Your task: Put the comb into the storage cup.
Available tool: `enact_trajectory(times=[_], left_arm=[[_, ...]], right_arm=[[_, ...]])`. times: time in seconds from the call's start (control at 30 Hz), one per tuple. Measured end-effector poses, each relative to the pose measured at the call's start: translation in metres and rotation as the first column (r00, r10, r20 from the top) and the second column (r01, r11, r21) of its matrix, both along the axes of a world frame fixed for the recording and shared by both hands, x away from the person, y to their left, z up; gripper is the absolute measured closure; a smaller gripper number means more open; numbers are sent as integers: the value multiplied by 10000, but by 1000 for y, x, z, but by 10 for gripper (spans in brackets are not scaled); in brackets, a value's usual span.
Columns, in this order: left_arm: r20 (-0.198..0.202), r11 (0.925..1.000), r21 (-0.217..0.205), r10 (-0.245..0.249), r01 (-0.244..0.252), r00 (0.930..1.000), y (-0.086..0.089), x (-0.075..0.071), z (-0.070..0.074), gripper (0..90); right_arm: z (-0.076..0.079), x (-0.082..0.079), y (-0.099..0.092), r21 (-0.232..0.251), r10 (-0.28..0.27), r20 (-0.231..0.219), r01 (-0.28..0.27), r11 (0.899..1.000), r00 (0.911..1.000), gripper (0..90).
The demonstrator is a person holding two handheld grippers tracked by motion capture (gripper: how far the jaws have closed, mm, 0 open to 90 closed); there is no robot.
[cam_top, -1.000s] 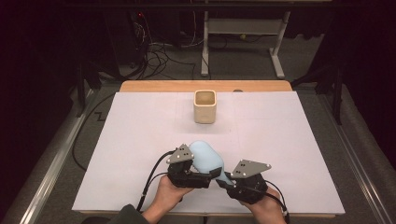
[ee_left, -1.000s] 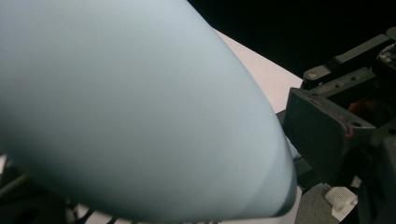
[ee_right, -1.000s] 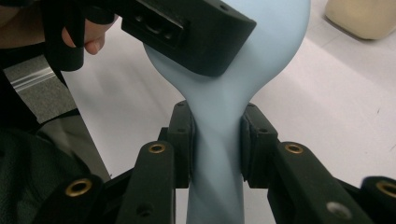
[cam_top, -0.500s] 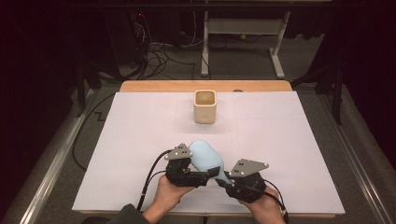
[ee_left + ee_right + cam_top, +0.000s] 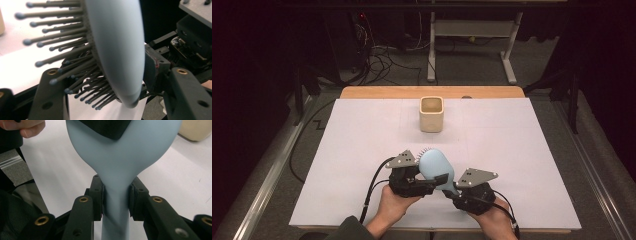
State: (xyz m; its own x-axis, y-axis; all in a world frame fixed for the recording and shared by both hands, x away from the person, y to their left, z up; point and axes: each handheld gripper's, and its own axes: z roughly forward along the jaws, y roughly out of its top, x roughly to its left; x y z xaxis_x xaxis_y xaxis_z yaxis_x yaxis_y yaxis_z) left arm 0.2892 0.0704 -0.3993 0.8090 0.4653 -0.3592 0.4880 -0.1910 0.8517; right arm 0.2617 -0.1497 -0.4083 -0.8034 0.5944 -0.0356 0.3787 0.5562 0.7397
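Blue hairbrush (image 5: 436,167) hangs above the table (image 5: 522,150). Right tool (image 5: 451,191) pinches its handle so it stays up. Left tool (image 5: 428,176) has just been closing and now squeezes the brush head, maybe to take it.

Left hand (image 5: 396,206): I see it come in from the bottom edge in a dark sleeve, wrapped round the left black two-jaw gripper (image 5: 432,178).
Left jaws: just been closing, one on the bristle side and one on the smooth back of the pale blue plastic hairbrush (image 5: 117,50).
Right hand (image 5: 498,221): low at the near edge, holding the right black two-jaw gripper (image 5: 115,200).
Right jaws: pads pressed on both sides of the brush's handle.
Spacing: the two grippers sit close together, angled towards each other.
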Motion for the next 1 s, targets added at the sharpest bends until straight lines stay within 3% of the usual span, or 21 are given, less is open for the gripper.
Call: enact_trajectory(times=[0.2, 0.47, 0.83, 1.0], left_arm=[[-143, 9998, -121, -149, 147, 9998, -1, 1, 7, 478], [-22, 9994, 218, -281, 281, 9996, -2, -2, 17, 498], [-18, 9991, 194, -386, 386, 9993, -1, -3, 21, 503], [102, 9996, 107, -267, 266, 9996, 3, -2, 24, 504]], right_arm=[[1, 0, 0, 97, -11, 67, 10, 10000, 10000, 704], [2, 1, -1, 497, 208, 38, -210, 9985, 9998, 704], [3, 0, -5, 794, 382, -12, -380, 9961, 9993, 694], [2, 0, -6, 948, 404, -120, -391, 9947, 9991, 624]])
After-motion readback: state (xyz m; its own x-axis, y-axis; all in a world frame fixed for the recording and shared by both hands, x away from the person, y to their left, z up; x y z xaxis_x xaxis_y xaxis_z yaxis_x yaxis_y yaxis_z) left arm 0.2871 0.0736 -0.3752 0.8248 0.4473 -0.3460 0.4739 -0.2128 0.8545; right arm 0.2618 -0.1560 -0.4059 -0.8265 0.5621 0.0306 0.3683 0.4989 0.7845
